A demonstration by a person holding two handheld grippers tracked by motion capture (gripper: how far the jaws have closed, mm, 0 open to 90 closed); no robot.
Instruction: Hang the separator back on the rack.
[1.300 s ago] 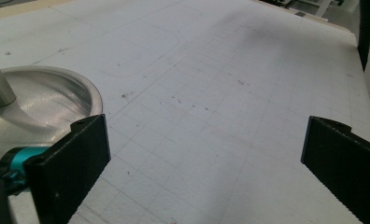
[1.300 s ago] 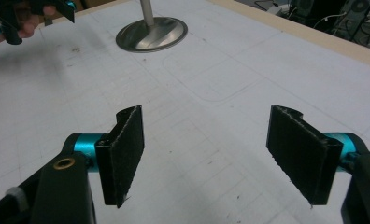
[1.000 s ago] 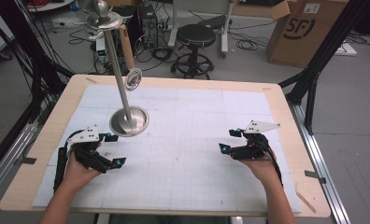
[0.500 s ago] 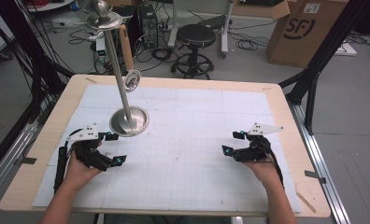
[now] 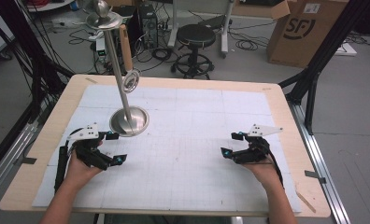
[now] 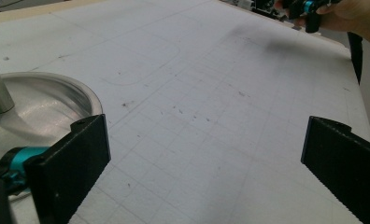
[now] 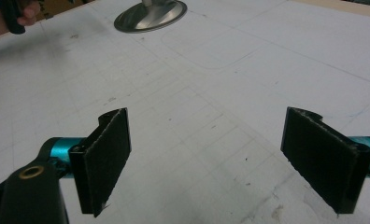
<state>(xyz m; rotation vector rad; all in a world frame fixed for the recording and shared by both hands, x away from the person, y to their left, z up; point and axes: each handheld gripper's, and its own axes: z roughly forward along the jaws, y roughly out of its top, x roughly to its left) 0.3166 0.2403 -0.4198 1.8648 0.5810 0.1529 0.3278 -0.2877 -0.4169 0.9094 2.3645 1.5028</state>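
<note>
A metal stand rises from a round base [image 5: 129, 122] on the white grid mat [image 5: 192, 121], its pole [image 5: 115, 65] leaning up to a small dish on top. Beside the pole a utensil with a wooden handle [image 5: 123, 42] and a round metal head [image 5: 131, 83] hangs. My left gripper [image 5: 117, 147] rests on the mat just in front of the base, open and holding nothing. In the left gripper view its jaws [image 6: 206, 172] stand wide apart, with the base [image 6: 47, 107] at the left. My right gripper [image 5: 228, 143] lies open on the right side of the mat, also open in its own view [image 7: 211, 154].
The wooden table's edge [image 5: 174, 79] frames the mat. Behind the table are a black stool [image 5: 195, 35], a cardboard box [image 5: 304, 32] and cables on the floor. Black frame legs [image 5: 314, 70] stand at the right. The stand's base [image 7: 150, 14] is far ahead in the right gripper view.
</note>
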